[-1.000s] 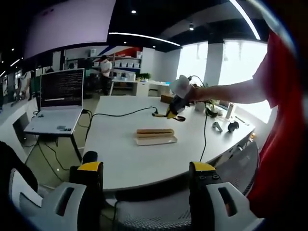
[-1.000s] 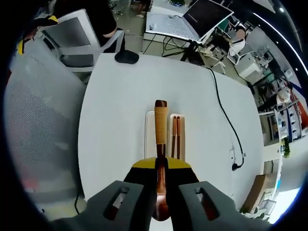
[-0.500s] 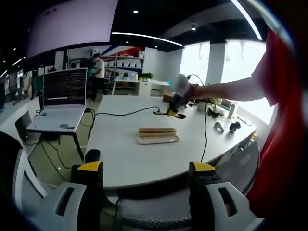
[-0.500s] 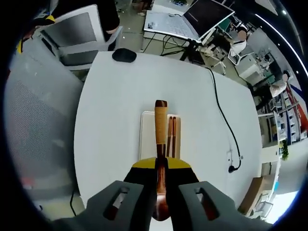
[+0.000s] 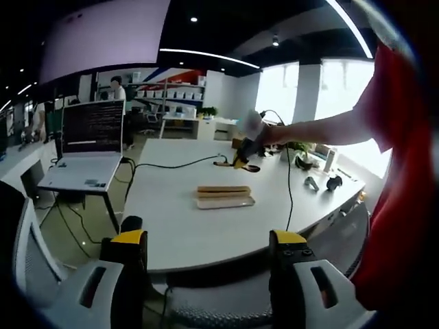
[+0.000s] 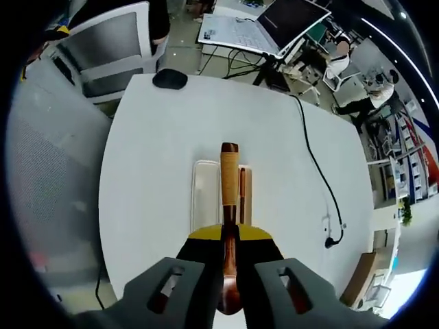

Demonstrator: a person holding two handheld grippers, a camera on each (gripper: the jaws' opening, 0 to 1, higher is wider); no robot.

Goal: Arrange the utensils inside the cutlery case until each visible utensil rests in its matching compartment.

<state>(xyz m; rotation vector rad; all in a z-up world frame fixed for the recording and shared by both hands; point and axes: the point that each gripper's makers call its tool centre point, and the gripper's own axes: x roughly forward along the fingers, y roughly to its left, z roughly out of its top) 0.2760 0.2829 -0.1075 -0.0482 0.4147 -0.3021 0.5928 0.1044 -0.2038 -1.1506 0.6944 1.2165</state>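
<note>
In the right gripper view my right gripper point(image 6: 230, 236) is shut on a dark wooden utensil point(image 6: 229, 175) with a pale wrapped handle that points forward. It hangs above the white cutlery case point(image 6: 204, 195) on the table. A pair of brown chopsticks point(image 6: 241, 195) lies in the case's right compartment, and the left one is bare. In the left gripper view the case point(image 5: 223, 197) lies mid-table. The right gripper point(image 5: 245, 151) hovers beyond it with the utensil, held by a person's arm. My left gripper point(image 5: 209, 250) stands open over the table's near edge.
An open laptop point(image 5: 82, 147) sits on a side desk at the left, and a black cable point(image 5: 171, 162) runs across the white table point(image 5: 178, 226). A black mouse point(image 6: 169, 79) lies near the table edge beside a grey chair point(image 6: 113, 44). Small dark objects point(image 5: 321, 181) sit at the far right.
My right gripper has shifted sideways over the case, so the bare left compartment now shows beside the utensil. The left gripper has hardly moved.
</note>
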